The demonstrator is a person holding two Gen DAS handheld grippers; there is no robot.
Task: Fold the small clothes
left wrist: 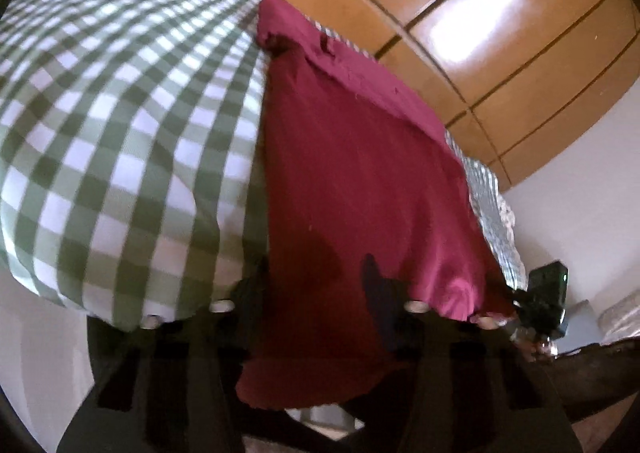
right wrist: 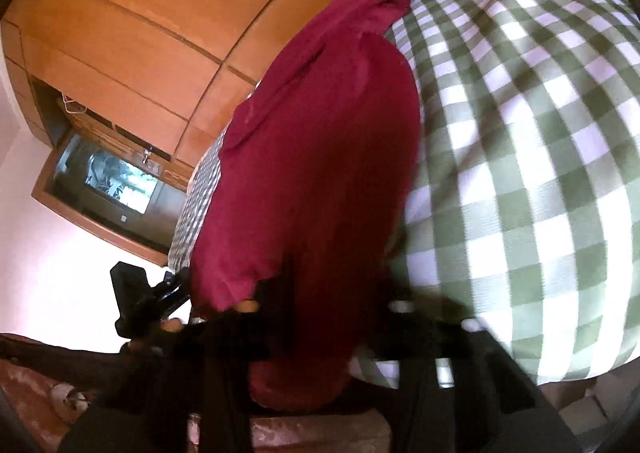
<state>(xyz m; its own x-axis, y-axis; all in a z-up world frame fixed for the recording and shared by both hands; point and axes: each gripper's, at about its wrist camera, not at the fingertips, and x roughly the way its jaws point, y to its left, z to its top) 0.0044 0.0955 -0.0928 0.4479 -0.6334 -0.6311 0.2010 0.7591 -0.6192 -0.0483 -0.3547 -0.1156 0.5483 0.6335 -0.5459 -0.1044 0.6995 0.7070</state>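
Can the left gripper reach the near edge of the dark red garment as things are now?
Probably yes. The dark red garment hangs over the near side of the checked cloth, and its lower edge already lies between the fingers of the left gripper. Nothing stands in between.

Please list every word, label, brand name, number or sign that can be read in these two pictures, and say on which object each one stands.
There is no readable text in either view.
The maroon garment shows no print or visible tag.
The green checked cloth has only its pattern.
The wooden wardrobe has plain panels.
Below the wardrobe, the dark screen has a small pale mark under it, too small and blurred to read.
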